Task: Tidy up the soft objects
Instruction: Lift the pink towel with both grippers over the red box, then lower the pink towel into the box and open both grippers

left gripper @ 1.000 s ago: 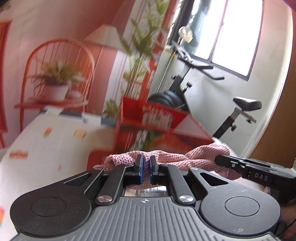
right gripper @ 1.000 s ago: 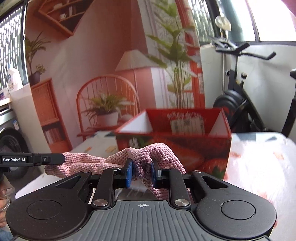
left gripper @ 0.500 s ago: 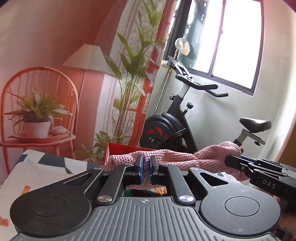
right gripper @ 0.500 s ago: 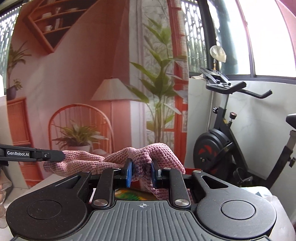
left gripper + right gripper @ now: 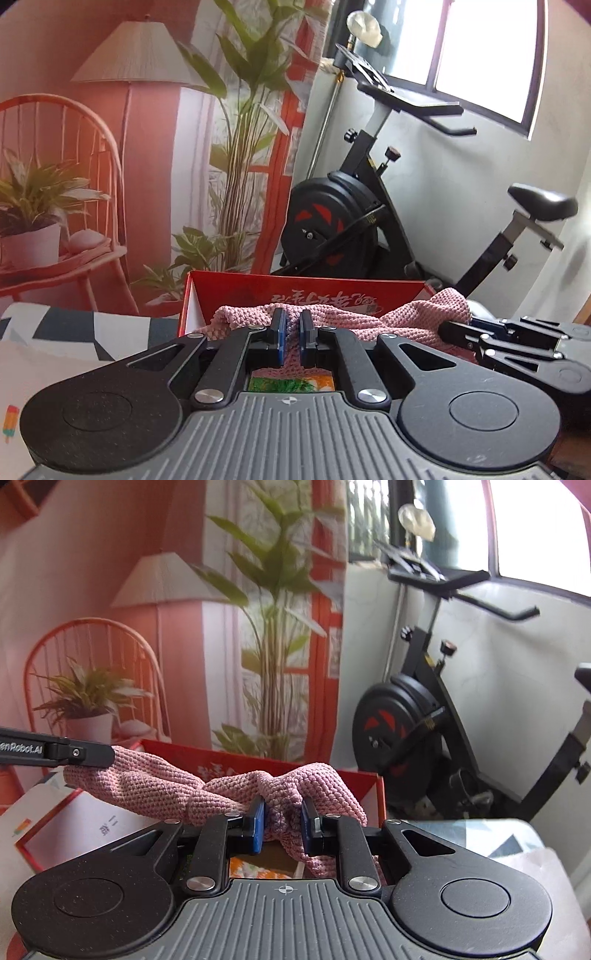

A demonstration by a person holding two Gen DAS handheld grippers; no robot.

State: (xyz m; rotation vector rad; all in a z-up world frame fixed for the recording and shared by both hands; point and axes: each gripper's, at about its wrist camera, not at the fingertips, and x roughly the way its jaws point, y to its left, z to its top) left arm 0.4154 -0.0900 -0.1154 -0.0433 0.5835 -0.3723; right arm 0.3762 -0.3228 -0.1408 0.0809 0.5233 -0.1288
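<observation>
A pink knitted cloth point(image 5: 343, 317) hangs stretched between my two grippers above an open red cardboard box point(image 5: 303, 291). My left gripper point(image 5: 291, 334) is shut on one edge of the cloth. My right gripper point(image 5: 282, 821) is shut on the other bunched edge point(image 5: 295, 786). The right gripper also shows at the right of the left wrist view point(image 5: 517, 343), and the left gripper at the left of the right wrist view point(image 5: 55, 753). The box point(image 5: 236, 760) sits just beyond and below the cloth.
The box stands on a table covered with a patterned white cloth point(image 5: 55, 354). An exercise bike point(image 5: 351, 229) stands behind the table by a window. A printed backdrop with a lamp, chair and plants point(image 5: 147, 147) fills the left.
Both grippers moved forward and lowered with the cloth still held between them. The red box has come back into view, closer and right under the cloth.
</observation>
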